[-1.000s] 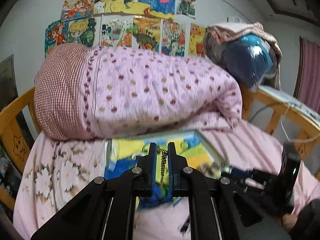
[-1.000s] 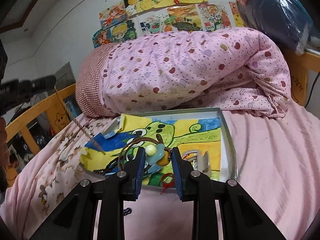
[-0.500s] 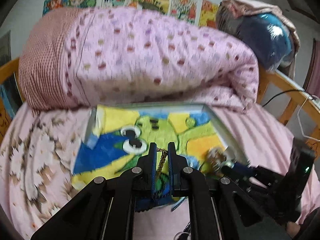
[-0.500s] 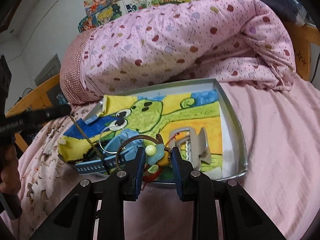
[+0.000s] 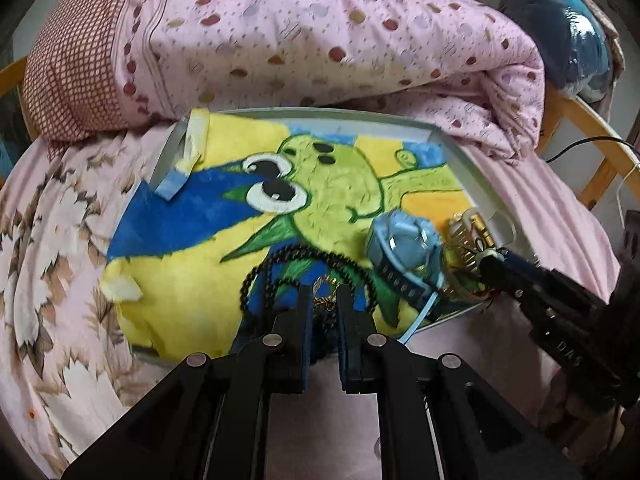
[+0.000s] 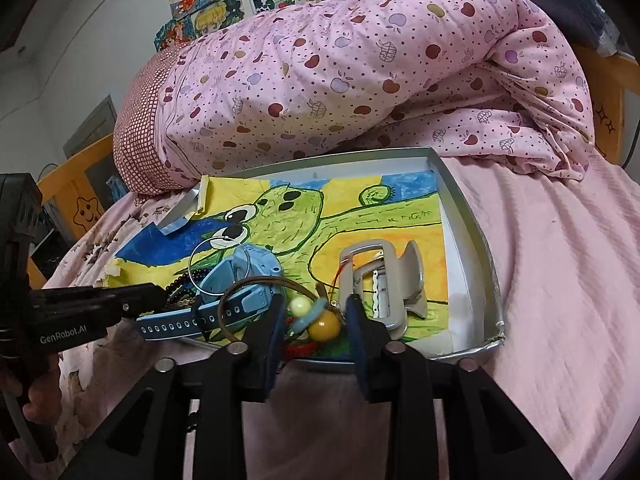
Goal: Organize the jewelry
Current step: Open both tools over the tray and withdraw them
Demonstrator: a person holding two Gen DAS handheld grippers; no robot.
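A silver tray point(image 5: 460, 152) lined with a frog drawing lies on the bed. Low over its near edge, my left gripper point(image 5: 325, 293) is shut on a thin gold chain point(image 5: 322, 301), beside a black bead necklace point(image 5: 280, 264). My right gripper point(image 6: 316, 316) is at the tray's near rim point(image 6: 468, 216) with its jaws opening. A hair tie with cream and yellow beads point(image 6: 322, 322) lies between the pads, which stand apart from it. A blue watch point(image 6: 240, 276), a thin silver hoop point(image 6: 200, 248) and a grey claw clip point(image 6: 380, 276) also lie in the tray.
A rolled pink spotted quilt point(image 6: 360, 80) fills the bed behind the tray. Pink sheet point(image 6: 560, 280) spreads to the right, floral sheet point(image 5: 48, 240) to the left. Wooden bed rails point(image 5: 592, 184) run along both sides. A hand point(image 6: 36, 404) holds the left gripper point(image 6: 156, 300).
My left gripper came down toward the tray's near edge with the gold chain. My right gripper sank a little, and its jaws spread off the bead hair tie.
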